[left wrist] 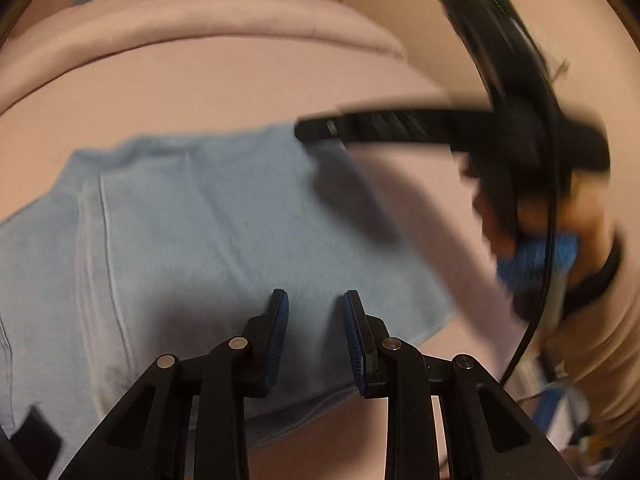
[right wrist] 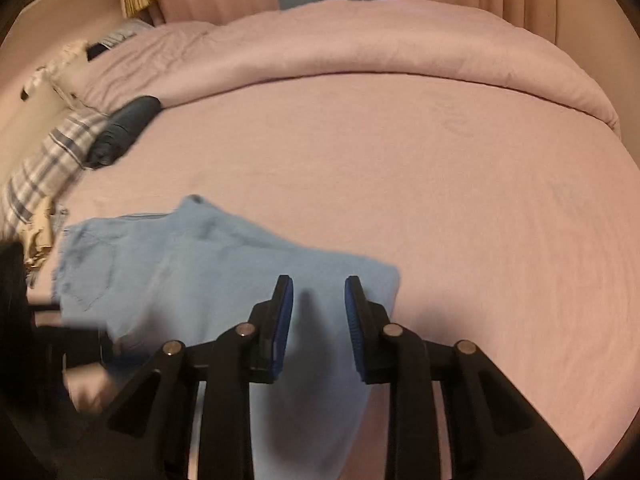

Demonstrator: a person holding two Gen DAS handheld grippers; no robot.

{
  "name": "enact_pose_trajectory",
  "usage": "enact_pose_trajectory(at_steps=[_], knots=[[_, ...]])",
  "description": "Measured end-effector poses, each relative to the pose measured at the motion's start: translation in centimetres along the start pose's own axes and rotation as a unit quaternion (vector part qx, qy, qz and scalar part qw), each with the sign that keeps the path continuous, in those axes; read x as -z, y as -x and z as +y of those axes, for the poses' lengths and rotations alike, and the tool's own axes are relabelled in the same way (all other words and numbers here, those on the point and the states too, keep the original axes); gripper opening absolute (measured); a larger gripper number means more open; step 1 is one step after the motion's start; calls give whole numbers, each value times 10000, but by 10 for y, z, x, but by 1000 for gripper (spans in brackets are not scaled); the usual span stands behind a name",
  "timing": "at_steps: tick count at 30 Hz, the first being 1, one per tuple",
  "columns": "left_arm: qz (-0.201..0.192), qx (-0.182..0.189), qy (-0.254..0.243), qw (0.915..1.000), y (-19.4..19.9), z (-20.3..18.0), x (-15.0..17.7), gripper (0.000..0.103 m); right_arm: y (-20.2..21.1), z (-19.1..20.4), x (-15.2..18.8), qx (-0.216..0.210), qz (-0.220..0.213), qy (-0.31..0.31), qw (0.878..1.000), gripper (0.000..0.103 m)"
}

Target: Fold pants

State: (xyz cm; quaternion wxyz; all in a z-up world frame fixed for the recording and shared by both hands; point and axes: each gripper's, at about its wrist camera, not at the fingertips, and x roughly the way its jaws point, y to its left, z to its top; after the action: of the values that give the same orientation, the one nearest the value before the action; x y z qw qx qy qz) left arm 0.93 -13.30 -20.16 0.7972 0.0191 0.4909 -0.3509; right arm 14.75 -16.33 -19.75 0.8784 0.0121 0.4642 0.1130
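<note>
The light blue pants point(left wrist: 192, 232) lie flat on the pink bed sheet point(left wrist: 224, 92), and the left gripper point(left wrist: 316, 336) hangs just over their near part with its blue-padded fingers point(left wrist: 280, 332) spread apart and nothing between them. At the pants' far right corner the right gripper point(left wrist: 316, 130) reaches in sideways, blurred, so whether it pinches the cloth cannot be told. Beyond the pants' far edge a folded pink duvet point(left wrist: 224, 20) runs across the bed.

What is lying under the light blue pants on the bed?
The light blue pants lie on the pink bed sheet, which shows all around them. Whether anything else sits beneath the fabric cannot be seen; the pants cover that area.
</note>
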Motion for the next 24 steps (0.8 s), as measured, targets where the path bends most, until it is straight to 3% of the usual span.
enact_pose_trajectory(at_steps=[4, 6, 10, 13, 16, 18, 20, 22, 23, 24], knots=[[-102, 224, 193, 9995, 6, 13, 8, 26, -29, -9, 22, 57, 489, 65, 9988, 26], [-97, 424, 465, 9980, 19, 28, 9, 27, -31, -3, 23, 159, 424, 310, 9985, 26], [-713, 541, 1110, 9898, 68, 67, 24, 27, -4, 2, 19, 173, 268, 199, 9993, 28], [-797, 466, 1505, 9843, 82, 91, 35, 27, 31, 16, 37, -415, -158, 215, 9988, 29], [-699, 304, 1600, 9842, 72, 98, 36, 27, 32, 39, 63, -622, 63, 432, 9971, 29], [-652, 159, 1557, 9855, 66, 95, 32, 27, 12, 59, 80, -729, 516, 634, 9940, 28], [-520, 45, 1645, 9850, 54, 94, 34, 27, -3, 78, 90, -517, 565, 940, 9926, 32], [-495, -33, 1649, 9851, 54, 94, 33, 18, -3, 94, 88, -369, 487, 1300, 9896, 31], [-475, -134, 1613, 9857, 56, 93, 34, 11, -1, 95, 82, -481, 584, 1250, 9893, 31], [-475, -112, 1614, 9857, 60, 97, 39, 11, 1, 94, 74, -698, 628, 1131, 9891, 31]])
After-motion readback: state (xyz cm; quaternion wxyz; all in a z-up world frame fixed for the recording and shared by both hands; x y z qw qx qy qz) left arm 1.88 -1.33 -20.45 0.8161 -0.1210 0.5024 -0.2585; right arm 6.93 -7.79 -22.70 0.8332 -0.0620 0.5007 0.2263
